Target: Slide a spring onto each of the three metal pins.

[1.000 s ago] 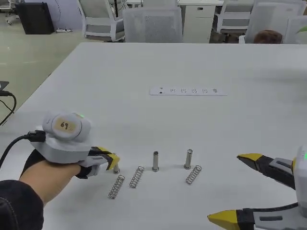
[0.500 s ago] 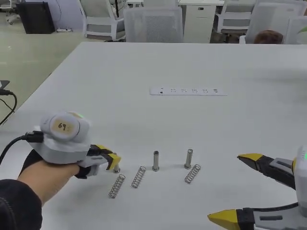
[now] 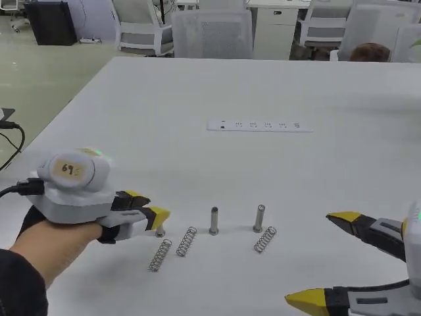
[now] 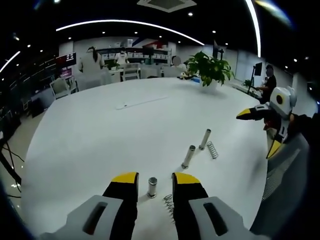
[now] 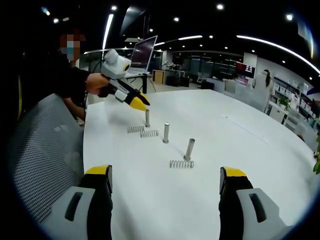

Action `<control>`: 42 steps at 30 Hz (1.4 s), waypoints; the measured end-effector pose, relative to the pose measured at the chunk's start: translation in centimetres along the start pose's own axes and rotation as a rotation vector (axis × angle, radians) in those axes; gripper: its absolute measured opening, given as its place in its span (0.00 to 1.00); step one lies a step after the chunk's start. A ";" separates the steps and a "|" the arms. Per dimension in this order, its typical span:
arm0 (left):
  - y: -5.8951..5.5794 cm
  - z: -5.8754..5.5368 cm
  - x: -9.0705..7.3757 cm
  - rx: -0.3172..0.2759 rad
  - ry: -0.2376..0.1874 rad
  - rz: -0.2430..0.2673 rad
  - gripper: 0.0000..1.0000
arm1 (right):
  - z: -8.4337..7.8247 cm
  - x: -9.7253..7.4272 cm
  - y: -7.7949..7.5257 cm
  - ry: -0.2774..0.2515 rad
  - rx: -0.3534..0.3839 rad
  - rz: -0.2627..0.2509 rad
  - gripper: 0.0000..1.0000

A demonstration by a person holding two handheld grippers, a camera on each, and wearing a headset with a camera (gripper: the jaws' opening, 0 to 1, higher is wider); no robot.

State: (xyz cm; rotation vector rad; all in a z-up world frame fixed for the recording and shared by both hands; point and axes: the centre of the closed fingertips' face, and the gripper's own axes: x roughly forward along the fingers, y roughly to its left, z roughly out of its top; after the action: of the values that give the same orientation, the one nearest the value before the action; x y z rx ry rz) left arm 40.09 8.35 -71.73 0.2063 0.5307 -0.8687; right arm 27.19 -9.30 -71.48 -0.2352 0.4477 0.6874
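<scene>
Steel pins stand in a row on the white desk (image 3: 197, 92): left pin (image 4: 152, 187), middle pin (image 3: 214, 220), right pin (image 3: 258, 218). Left gripper (image 3: 155, 216) has its jaws slightly apart, straddling the left pin without touching it. Springs lie flat on the desk: left spring (image 3: 160, 255) at 6 o'clock of left pin, middle spring (image 3: 187, 241) at 7 o'clock of middle pin, right spring (image 3: 265, 239) at 5 o'clock of right pin. Right gripper (image 3: 325, 260) sits at 4 o'clock of the row, jaws spread wide.

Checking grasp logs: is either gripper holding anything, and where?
Nothing held. The left gripper straddles the leftmost short upright metal pin, gaps both sides; the right gripper is wide open, empty.
</scene>
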 end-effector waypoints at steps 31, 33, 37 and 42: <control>-2.3 -3.6 -2.8 -0.008 0.029 -0.041 0.25 | 0.8 0.2 0.2 0.007 -0.028 0.026 0.88; -2.6 -4.4 -2.6 -0.005 0.047 -0.048 0.23 | 0.9 0.3 0.2 0.007 -0.032 0.029 0.88; -2.6 -5.5 -1.8 0.022 0.058 -0.053 0.21 | 0.9 0.5 0.4 0.012 -0.034 0.036 0.88; -3.4 -6.7 -0.8 0.060 0.101 -0.080 0.20 | 0.7 0.6 0.3 0.022 -0.035 0.037 0.88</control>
State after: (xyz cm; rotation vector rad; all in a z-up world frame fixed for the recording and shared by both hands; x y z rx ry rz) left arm 34.63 9.29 -76.86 0.2859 0.6109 -0.9564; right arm 27.63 -8.47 -71.23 -0.2686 0.4623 0.7298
